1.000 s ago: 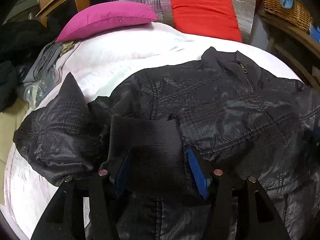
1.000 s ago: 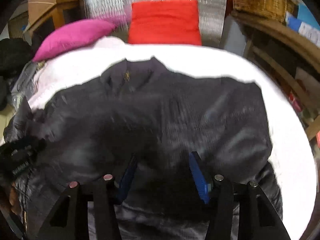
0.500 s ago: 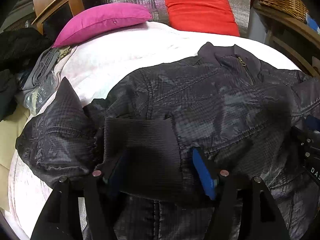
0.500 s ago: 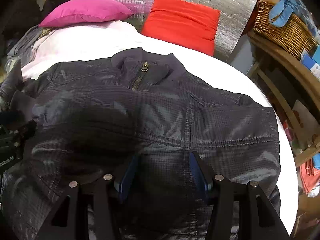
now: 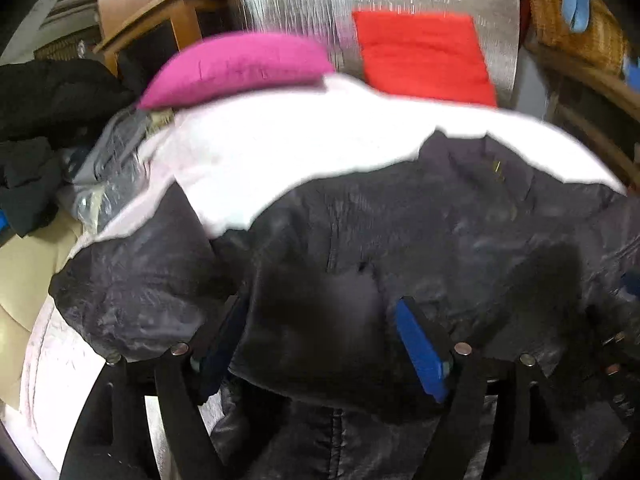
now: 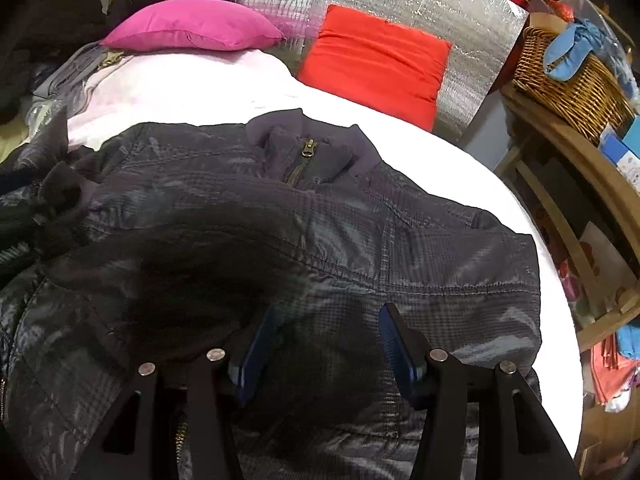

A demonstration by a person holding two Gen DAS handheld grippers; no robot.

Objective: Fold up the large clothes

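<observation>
Jacket (image 6: 360,248) lies on bed (image 6: 480,184), pillows (image 6: 188,26) behind.

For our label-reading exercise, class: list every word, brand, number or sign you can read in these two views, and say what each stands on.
No text can be read in either view.
Blue-and-white boxes at the right edge: any print is too small to read.
Zip pull on the jacket: no legible marking.
Left wrist view: motion-blurred, nothing legible.

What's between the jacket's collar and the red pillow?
Only bare white bed cover lies between the jacket's collar and the red pillow; the right wrist view shows that stretch sharply.
</observation>
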